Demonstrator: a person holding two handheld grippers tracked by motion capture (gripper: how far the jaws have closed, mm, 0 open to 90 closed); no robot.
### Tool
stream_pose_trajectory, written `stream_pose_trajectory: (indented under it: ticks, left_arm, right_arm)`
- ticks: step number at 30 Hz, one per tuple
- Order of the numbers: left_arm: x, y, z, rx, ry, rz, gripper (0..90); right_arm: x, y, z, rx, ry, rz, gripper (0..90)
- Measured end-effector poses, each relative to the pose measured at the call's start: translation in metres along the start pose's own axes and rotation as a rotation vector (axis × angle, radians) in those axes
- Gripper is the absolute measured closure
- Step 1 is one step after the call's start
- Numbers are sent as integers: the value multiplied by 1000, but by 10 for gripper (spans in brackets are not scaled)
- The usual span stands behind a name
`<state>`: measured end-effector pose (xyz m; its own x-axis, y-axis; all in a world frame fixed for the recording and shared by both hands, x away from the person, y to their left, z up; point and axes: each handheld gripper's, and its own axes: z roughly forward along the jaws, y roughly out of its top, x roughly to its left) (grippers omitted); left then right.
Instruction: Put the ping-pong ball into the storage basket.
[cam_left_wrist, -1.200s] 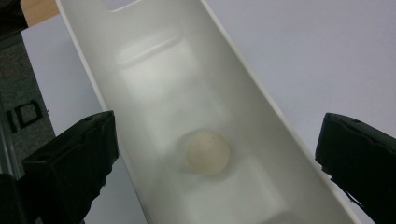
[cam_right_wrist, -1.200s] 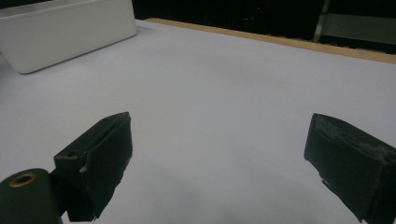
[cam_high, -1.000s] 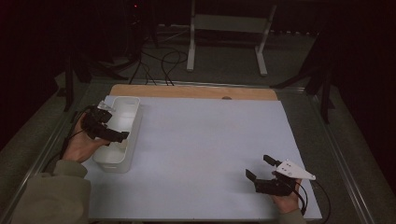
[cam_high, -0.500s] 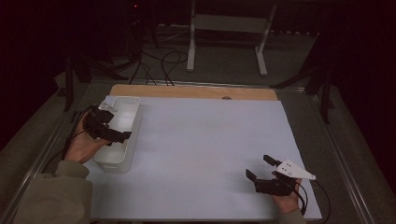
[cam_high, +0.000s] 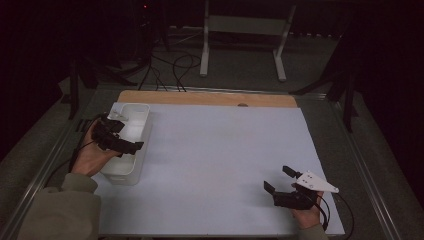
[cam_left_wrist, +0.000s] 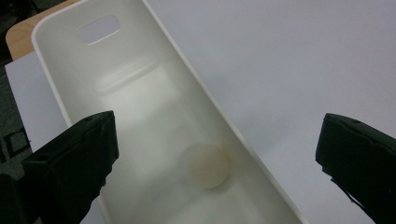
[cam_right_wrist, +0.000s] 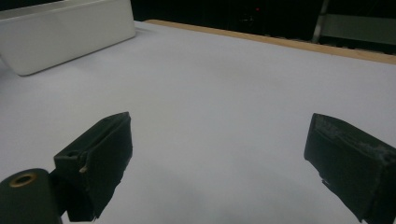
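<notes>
**At the table's near edge, both grippers gape and hold nothing**

Nearest the person, at the bottom right of the high view, the right hand (cam_high: 306, 215) holds the right gripper (cam_high: 280, 181) low over the white sheet (cam_high: 220, 160) that covers the table. Its two black jaws stand wide apart with nothing between them, and the grey three-cornered plate (cam_high: 316, 181) sits on top of it. A cable trails from it toward the sheet's right edge. Seen from the right gripper view, the jaws frame only bare white sheet, and the white bin (cam_right_wrist: 65, 35) stands well away at the upper left, with the wooden strip (cam_right_wrist: 280, 43) of the table edge running behind.

Farther in, on the left side, an olive sleeve (cam_high: 55, 210) leads up to the left hand (cam_high: 90, 155), which holds the left gripper (cam_high: 131, 146) over the white bin (cam_high: 129, 170). Its jaws too are spread wide and grip nothing; in the left gripper view one jaw hangs over the bin's outer side and the other over the sheet beyond the bin's inner wall. Between them, on the bin's floor, lies a small pale round ball (cam_left_wrist: 206, 164), cream-coloured and lying apart from both jaws. A slot-shaped handle hole (cam_left_wrist: 99, 29) is cut in the bin's far end wall.

Beyond the sheet the wooden strip (cam_high: 200, 97) marks the table's far edge. Past it the floor is dark, with loose black cables (cam_high: 170, 65) and a white metal stand (cam_high: 240, 35).
</notes>
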<state>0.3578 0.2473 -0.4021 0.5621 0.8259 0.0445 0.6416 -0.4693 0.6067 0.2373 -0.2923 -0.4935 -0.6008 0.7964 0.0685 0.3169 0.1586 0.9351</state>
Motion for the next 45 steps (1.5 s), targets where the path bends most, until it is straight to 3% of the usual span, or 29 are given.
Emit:
stream_pose_trajectory:
  ticks: [32,45]
  left_arm:
    - [-20,-1,2,-25,-42,45,0]
    - [-26,-10,4,-62,-67,35,0]
  right_arm:
    - [-1,-1,-1,-4,0,7,72]
    - [-1,0,-1,-3,-1,5,72]
